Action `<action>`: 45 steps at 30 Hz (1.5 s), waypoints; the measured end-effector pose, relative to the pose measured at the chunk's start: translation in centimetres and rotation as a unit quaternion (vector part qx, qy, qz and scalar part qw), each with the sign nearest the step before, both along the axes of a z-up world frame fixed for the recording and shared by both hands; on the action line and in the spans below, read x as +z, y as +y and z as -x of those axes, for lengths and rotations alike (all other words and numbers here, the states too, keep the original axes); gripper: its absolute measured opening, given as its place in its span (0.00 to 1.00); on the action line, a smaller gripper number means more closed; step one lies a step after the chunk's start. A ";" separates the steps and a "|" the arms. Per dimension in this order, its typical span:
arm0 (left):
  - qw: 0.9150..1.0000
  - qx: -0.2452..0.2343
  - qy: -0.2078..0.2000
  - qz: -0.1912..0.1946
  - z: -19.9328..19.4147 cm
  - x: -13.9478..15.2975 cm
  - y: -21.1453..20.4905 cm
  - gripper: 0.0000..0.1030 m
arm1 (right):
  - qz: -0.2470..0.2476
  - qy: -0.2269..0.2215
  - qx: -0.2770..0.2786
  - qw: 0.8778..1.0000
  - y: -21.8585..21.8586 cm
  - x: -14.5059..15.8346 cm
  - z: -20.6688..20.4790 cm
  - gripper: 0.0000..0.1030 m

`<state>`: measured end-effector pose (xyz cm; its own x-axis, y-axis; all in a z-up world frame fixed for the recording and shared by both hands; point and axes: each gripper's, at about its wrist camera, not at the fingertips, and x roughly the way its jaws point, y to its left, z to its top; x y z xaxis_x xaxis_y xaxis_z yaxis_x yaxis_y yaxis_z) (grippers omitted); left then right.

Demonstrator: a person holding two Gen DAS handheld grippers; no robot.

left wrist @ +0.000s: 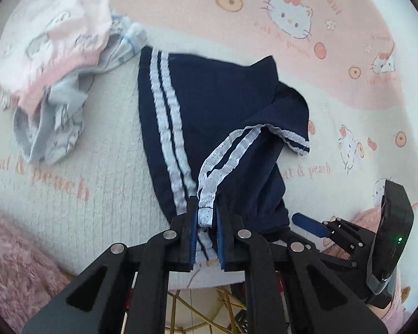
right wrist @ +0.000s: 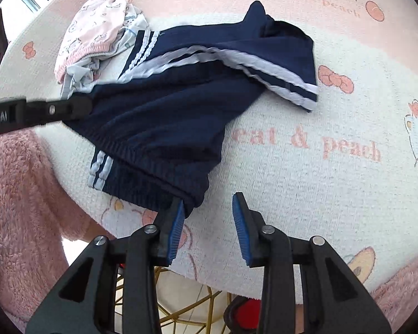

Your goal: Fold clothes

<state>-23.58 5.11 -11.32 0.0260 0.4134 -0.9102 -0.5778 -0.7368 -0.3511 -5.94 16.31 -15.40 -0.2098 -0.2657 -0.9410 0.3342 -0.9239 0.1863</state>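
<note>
The left gripper (left wrist: 206,217) is squeezed together on the dark blue pants (left wrist: 223,105). Its two black fingers pinch a white striped edge of the cloth near the stretchy waist. The blue pads press the cloth from both sides, and only a thin gap shows between them, filled with cloth.

The right gripper (right wrist: 209,220) is wide apart. Nothing sits between its blue pads (right wrist: 241,231). Its left finger tip touches the low corner of the pants' waist, and its right finger sits over the bare cloth cover. In the left wrist view the right gripper shows at the lower right, just beside the waist end of the pants.

The dark blue pants (right wrist: 164,105) lie on the desk (right wrist: 306,194), which is wrapped in a white and pink cover with cat faces and the words "cat & peach". The pants have two white stripes down each side. One leg lies flat and points away. The other leg is folded over on top, so its striped hem lies tilted across the blue cloth.

Past the pants, on the far left, sits a small pile of clothes (left wrist: 53,64). A pink and white piece with cartoon prints lies on top, and a pale blue piece lies under it. The pile touches the far end of the pants.

A fluffy pink sleeve (right wrist: 28,194) shows at the near left.
</note>
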 end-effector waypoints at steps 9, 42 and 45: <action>0.998 -0.010 -0.033 0.050 -1.3 -3.6 -0.9 0.12 | 0.031 -0.022 -0.001 0.999 1.2 0.2 -1.0 0.37; 0.999 -0.006 0.010 0.031 1.1 2.3 -3.7 0.42 | 0.079 -0.015 -0.057 0.995 3.7 -0.4 1.0 0.41; 0.996 -0.017 0.090 0.013 0.8 5.0 -3.4 0.42 | 0.113 0.005 -0.060 0.992 4.1 0.6 1.0 0.41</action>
<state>-24.35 1.71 -6.28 -0.1258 0.3920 -0.9113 -0.6540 -0.7235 -0.2209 -6.93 20.44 -14.81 -0.2623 -0.4411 -0.8583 0.2267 -0.8927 0.3895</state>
